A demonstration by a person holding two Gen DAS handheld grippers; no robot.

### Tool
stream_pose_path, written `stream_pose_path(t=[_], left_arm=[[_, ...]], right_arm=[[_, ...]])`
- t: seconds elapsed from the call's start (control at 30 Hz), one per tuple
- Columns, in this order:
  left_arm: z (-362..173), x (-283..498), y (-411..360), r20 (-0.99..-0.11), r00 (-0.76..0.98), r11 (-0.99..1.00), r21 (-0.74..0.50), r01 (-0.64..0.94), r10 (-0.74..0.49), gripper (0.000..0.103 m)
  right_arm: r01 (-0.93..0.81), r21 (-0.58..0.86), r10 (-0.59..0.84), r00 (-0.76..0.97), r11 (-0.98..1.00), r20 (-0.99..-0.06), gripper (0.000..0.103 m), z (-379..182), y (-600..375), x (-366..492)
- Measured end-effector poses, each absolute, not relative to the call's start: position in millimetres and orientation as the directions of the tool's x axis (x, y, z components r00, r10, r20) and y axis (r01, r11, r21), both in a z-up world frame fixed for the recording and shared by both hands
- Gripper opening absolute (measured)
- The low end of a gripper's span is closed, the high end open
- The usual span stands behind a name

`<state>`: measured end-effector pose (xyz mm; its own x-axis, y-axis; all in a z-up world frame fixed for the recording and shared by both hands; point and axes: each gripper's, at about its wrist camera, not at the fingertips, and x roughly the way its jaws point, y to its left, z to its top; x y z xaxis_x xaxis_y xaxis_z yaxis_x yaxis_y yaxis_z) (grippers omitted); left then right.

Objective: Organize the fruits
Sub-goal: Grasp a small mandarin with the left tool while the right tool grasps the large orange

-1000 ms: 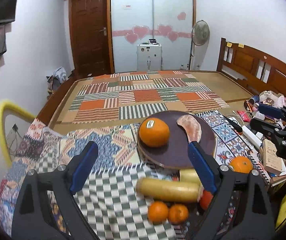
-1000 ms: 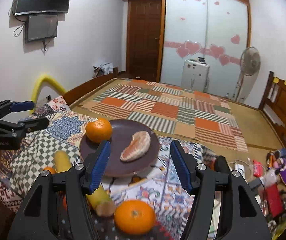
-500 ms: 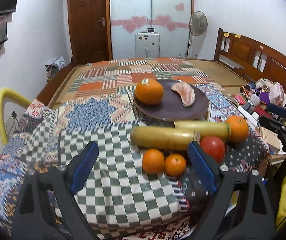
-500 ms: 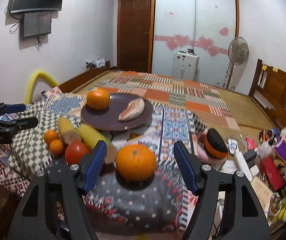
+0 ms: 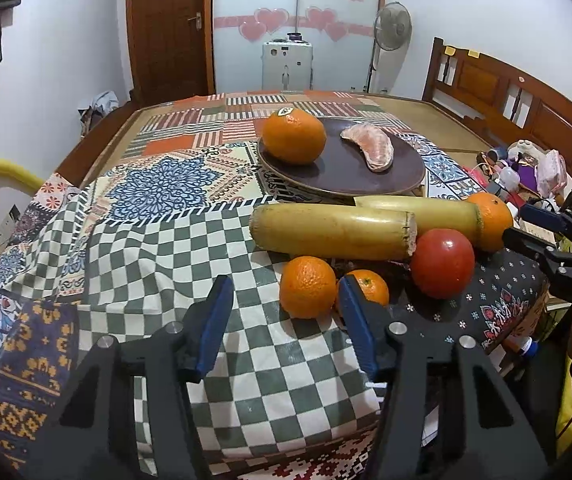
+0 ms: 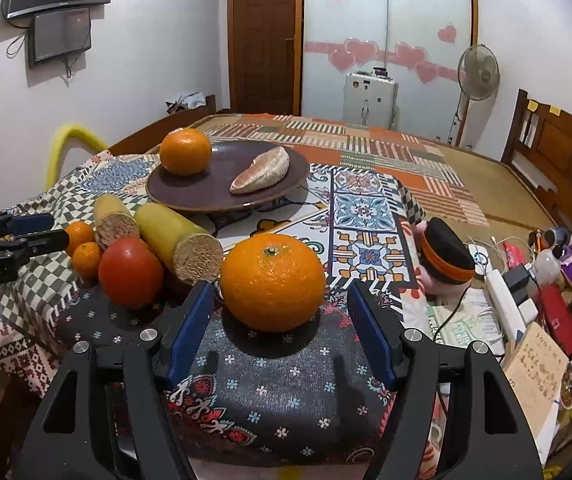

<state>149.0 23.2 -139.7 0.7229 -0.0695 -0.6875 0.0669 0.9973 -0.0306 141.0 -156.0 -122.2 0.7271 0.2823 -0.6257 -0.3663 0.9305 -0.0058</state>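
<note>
Both claws hang low at the worktop's near edge, the right claw (image 6: 278, 332) gaping around the big orange (image 6: 273, 282) without touching it, the left claw (image 5: 284, 320), its jaws just narrowed but empty, short of two small oranges (image 5: 307, 286), likely bound for the brown plate (image 5: 342, 178).

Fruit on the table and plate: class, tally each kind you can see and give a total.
Large oranges: 2, one on the plate, one off it
Small oranges: 2
Red fruit: 1
Yellow cut stalks: 2
Peeled citrus segment: 1
Total: 8
</note>
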Motion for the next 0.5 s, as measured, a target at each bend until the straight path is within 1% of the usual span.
stream_pose_path(t=[0.1, 0.27, 0.33, 0.5], left_arm=[[-141.6, 153.5, 21.2, -0.692, 0.717, 0.997, -0.035, 0.075, -0.078, 0.05], [-143.3, 159.8, 20.3, -0.696, 0.712, 0.995, -0.053, 0.08, -0.095, 0.039], [-144.0, 162.7, 20.9, -0.697, 0.709, 0.994, -0.066, 0.082, -0.105, 0.037], [-143.8, 167.1, 22.1, -0.698, 0.706, 0.993, -0.078, 0.085, -0.115, 0.036]], right_arm=[[-0.37, -0.006, 0.284, 0.722, 0.929, -0.631, 0.066, -125.9, -154.2, 142.8], [-0.373, 0.001, 0.29, 0.718, 0.928, -0.633, 0.066, -128.7, -152.0, 145.0], [-0.377, 0.002, 0.293, 0.717, 0.926, -0.632, 0.066, -129.0, -150.9, 145.0], [-0.383, 0.003, 0.297, 0.71, 0.924, -0.638, 0.066, -131.3, -148.2, 149.2]])
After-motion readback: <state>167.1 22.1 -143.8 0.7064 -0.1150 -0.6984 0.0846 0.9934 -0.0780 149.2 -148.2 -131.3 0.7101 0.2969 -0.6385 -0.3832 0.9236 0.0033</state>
